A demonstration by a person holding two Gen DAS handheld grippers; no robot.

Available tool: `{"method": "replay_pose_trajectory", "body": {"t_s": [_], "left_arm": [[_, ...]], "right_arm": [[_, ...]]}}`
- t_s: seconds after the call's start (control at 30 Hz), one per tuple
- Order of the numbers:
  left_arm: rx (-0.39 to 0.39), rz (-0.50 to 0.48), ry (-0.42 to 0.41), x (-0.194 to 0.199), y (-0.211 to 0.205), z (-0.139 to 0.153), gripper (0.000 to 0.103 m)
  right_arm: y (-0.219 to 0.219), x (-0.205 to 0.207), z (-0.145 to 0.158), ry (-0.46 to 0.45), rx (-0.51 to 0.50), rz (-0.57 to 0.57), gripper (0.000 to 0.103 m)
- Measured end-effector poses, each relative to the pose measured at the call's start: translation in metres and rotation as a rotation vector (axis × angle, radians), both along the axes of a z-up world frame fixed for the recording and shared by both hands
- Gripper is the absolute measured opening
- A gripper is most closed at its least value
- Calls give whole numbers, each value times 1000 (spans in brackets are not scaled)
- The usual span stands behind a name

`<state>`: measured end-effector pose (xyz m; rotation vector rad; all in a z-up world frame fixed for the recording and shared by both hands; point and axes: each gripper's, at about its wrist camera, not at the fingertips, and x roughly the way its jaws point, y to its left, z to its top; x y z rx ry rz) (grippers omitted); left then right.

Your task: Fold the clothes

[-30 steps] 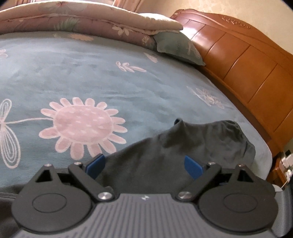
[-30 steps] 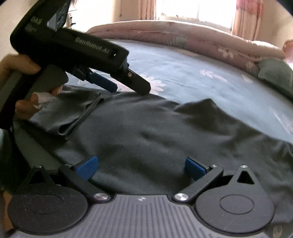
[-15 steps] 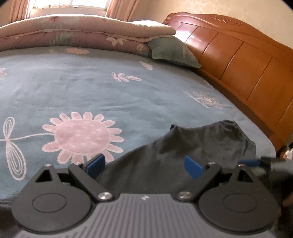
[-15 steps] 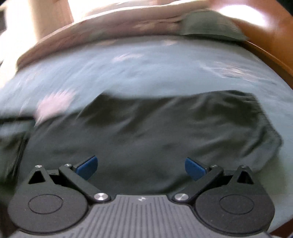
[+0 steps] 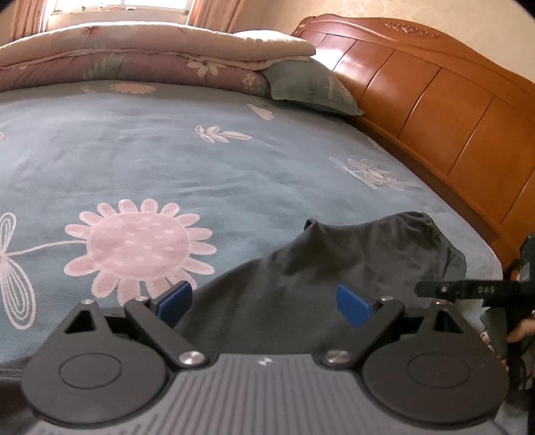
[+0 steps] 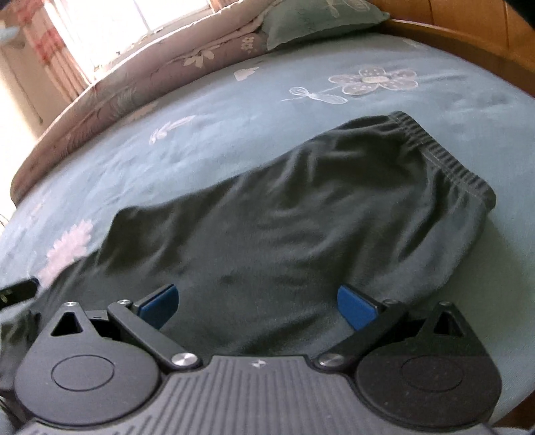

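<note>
Both claws, left claw and right claw, gape over the dark trousers.

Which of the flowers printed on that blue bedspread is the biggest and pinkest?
The big pink daisy-like flower just beyond the left gripper; the other flowers, like the one near the wooden headboard, are paler outlines.

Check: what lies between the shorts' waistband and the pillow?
Bare blue sheet with a printed flower, seen in the right wrist view between waistband and pillow.
</note>
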<state>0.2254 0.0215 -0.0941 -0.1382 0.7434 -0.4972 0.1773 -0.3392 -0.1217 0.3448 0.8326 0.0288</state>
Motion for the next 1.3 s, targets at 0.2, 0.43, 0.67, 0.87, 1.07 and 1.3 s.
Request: {"method": "replay_pose_trajectory", "body": {"t_s": [0.2, 0.43, 0.67, 0.87, 1.07, 1.3], "left_arm": [[-6, -7, -14, 5, -6, 7, 93], [-4, -2, -10, 13, -13, 3, 93], [8, -5, 10, 16, -17, -5, 93], [21, -23, 7, 11, -20, -8, 93], [16, -23, 6, 9, -18, -7, 93], [-12, -26, 22, 9, -15, -7, 93]], "right_arm": [[0, 1, -4, -25, -8, -23, 103], [2, 1, -4, -28, -27, -11, 103], [-23, 5, 15, 5, 96, 35, 103], [-63, -16, 19, -72, 264, -86, 103], [-92, -32, 6, -73, 375, -194, 103], [-125, -49, -9, -76, 507, -317, 103]]}}
